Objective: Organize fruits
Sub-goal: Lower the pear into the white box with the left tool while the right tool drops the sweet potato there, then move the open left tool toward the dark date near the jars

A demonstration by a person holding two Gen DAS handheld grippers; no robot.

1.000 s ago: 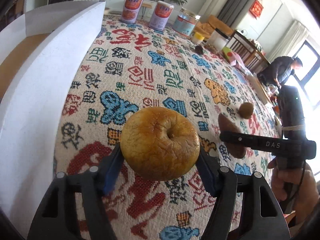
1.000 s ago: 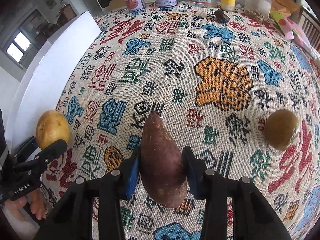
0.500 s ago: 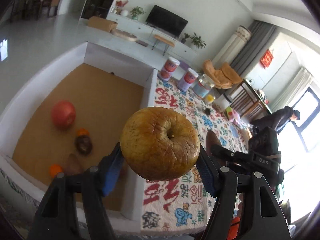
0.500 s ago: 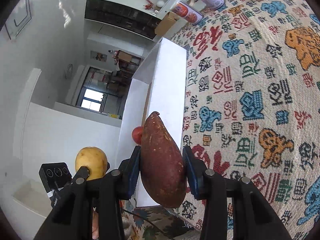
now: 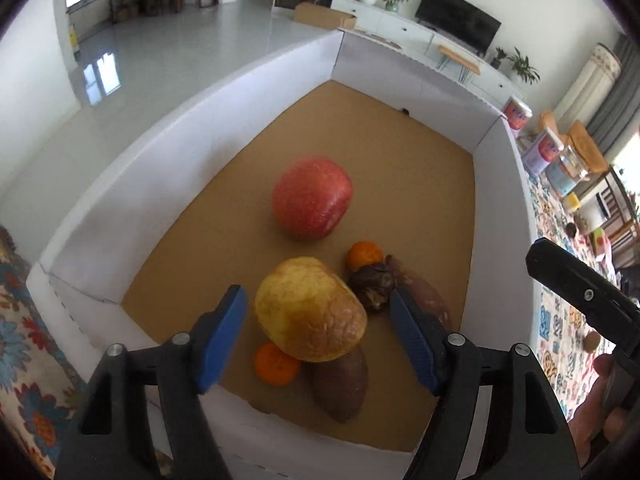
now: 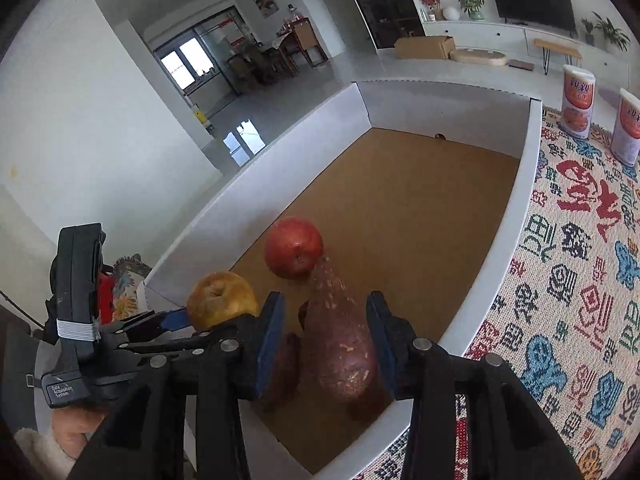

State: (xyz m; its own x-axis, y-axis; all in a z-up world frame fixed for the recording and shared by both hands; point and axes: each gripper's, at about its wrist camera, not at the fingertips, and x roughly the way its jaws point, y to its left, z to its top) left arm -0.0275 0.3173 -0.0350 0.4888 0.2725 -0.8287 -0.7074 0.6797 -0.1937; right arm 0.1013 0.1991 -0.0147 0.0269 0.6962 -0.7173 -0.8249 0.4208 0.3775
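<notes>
A white box with a brown floor holds a red apple, two small oranges, a dark round fruit and sweet potatoes. My left gripper is open over the box; a wrinkled yellow apple sits free between its pads. In the right wrist view my right gripper is open above the box; a reddish sweet potato sits between its spread pads, apart from both. The yellow apple and red apple show there too.
The box stands at the left edge of a table with a patterned cloth. Two cans stand on the cloth behind the box. A small brown fruit lies on the cloth at the far right.
Both grippers moved from above the cloth to over the box and opened. The yellow apple and the sweet potato are no longer clamped and sit lower between the pads.
</notes>
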